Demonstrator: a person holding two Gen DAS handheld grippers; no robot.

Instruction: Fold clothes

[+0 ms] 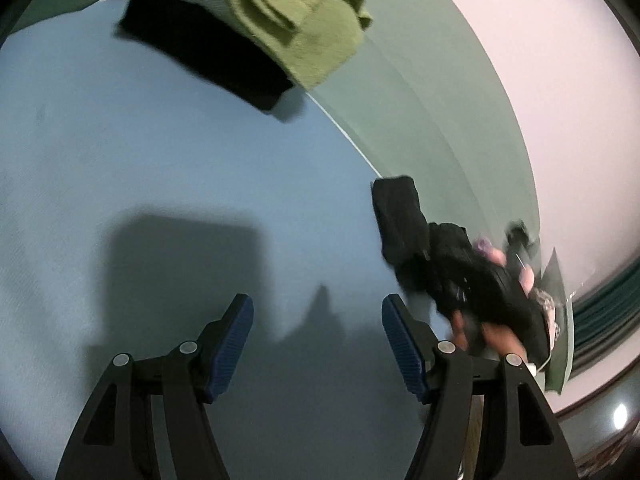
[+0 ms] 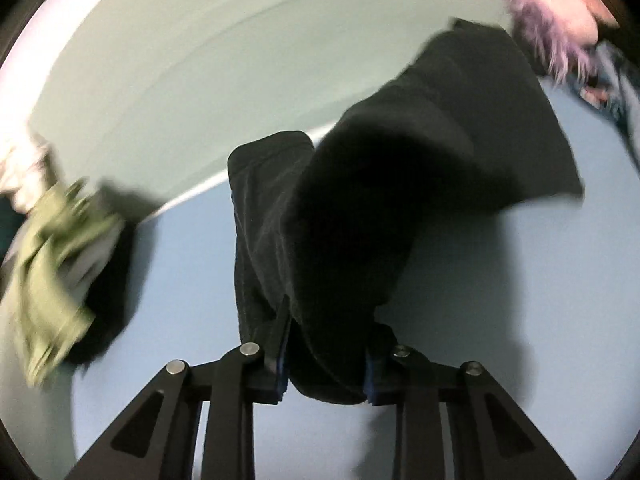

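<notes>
Left wrist view: the left gripper (image 1: 318, 344) is held above the blue table (image 1: 140, 168), its jaws apart with nothing between them. A folded green garment (image 1: 288, 12) is stacked on a black one (image 1: 208, 56) at the far edge.

Right wrist view: the right gripper (image 2: 324, 364) is clamped on a dark garment (image 2: 360, 200), which is draped upward from the pads over the table.

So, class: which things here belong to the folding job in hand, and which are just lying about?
In the job:
- black garment, clamped in the right gripper
- left gripper, open and empty
- blue table surface

Lying about:
- green folded clothes on a black folded garment
- purple fuzzy item
</notes>
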